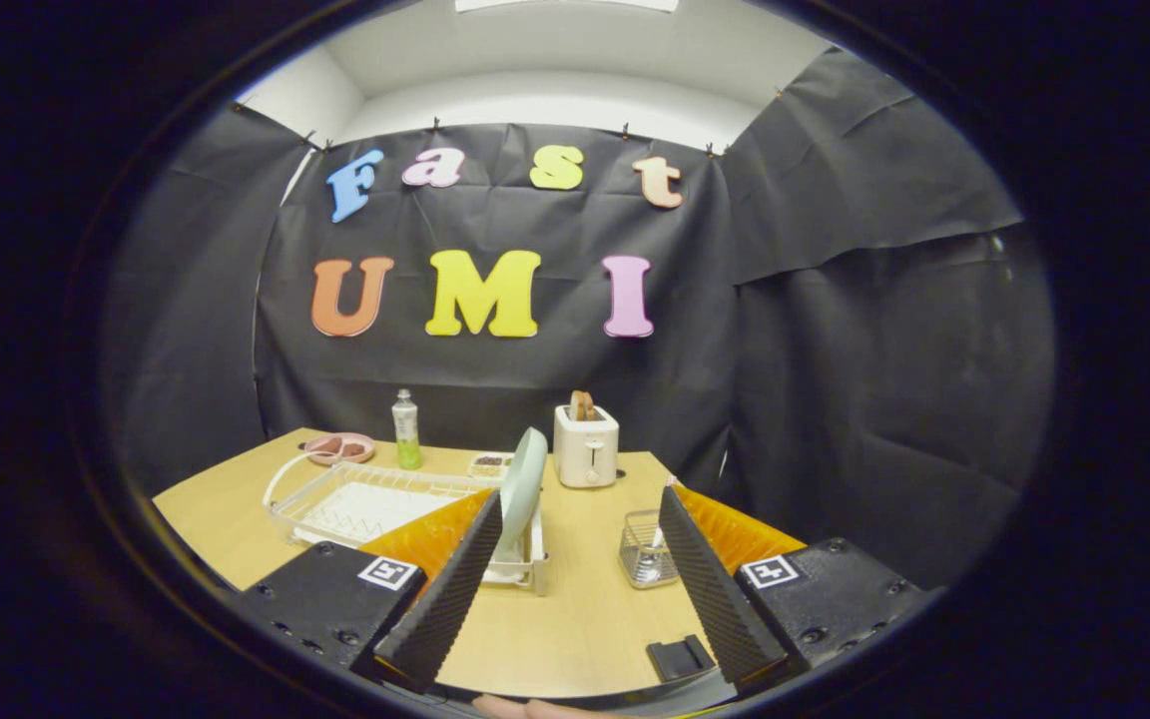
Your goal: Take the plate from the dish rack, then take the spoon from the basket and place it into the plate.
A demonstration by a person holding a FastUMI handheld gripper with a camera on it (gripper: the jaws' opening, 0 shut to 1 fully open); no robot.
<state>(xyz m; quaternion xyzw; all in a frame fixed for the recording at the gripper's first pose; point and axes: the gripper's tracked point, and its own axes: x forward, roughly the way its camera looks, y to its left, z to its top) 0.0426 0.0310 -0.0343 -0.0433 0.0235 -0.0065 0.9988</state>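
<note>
Nothing done yet: plate (523, 489) upright in dish rack (375, 504), spoon (657, 539) in basket (643, 551). Tongs (572, 514) spread wide, empty, above table (575, 619). Both pickups left.

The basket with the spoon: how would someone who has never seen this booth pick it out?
Start at the wooden table and find the white toaster by the back wall. Nearer than it, beside one finger of the open tongs, stands the small wire basket with a spoon upright inside. The plate stands in a white rack; this basket is see-through metal mesh.
</note>
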